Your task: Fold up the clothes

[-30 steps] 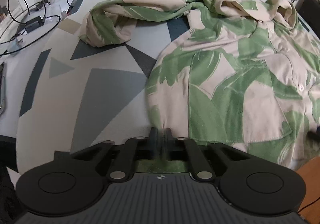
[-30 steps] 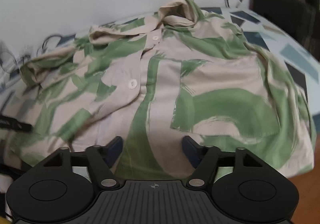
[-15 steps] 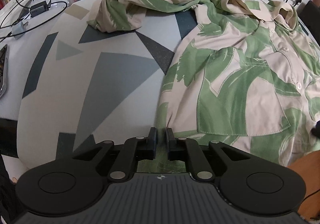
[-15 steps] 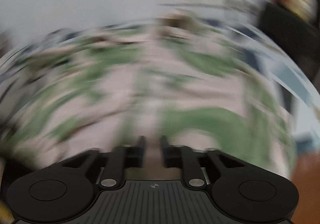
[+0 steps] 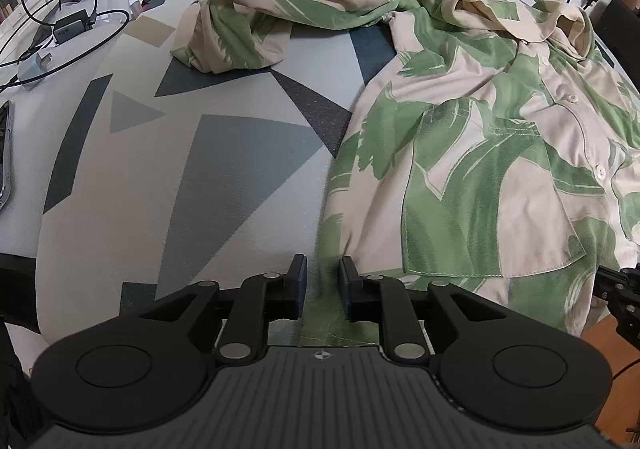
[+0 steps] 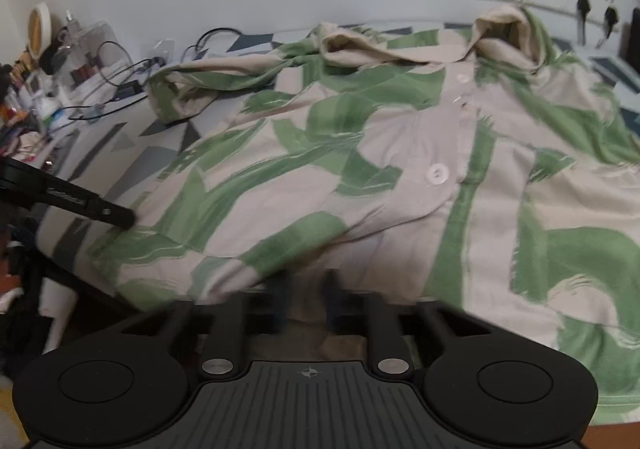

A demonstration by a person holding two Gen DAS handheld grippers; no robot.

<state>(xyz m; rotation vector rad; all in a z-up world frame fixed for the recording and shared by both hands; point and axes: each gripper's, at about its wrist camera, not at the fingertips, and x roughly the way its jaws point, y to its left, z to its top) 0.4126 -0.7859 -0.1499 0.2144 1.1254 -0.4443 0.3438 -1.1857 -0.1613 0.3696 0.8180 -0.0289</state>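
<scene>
The left gripper [image 5: 322, 281] is letting go. Its fingers, pressed together on the shirt's [image 5: 460, 177] near hem a second ago, are now standing apart with the green edge lying loose between them.

The right gripper [image 6: 306, 289] is going the other way. It was spread wide a second ago and its fingers are now sitting close together at the hem near the button placket. That view is blurred, so I cannot tell whether they are pinching cloth.

The shirt is lying face up and buttoned on the patterned cover [image 5: 200, 169], with the collar towards the wall and the body mostly flat. The hem looks to have been pulled straight, so the grip is probably passing from one hand to the other.

One sleeve [image 5: 260, 17] is trailing off to the left in a twisted bunch and needs laying out before any fold holds. Beyond it, cables [image 5: 80, 17] are crowding the cover's far left edge, close to where the sleeve would spread.
</scene>
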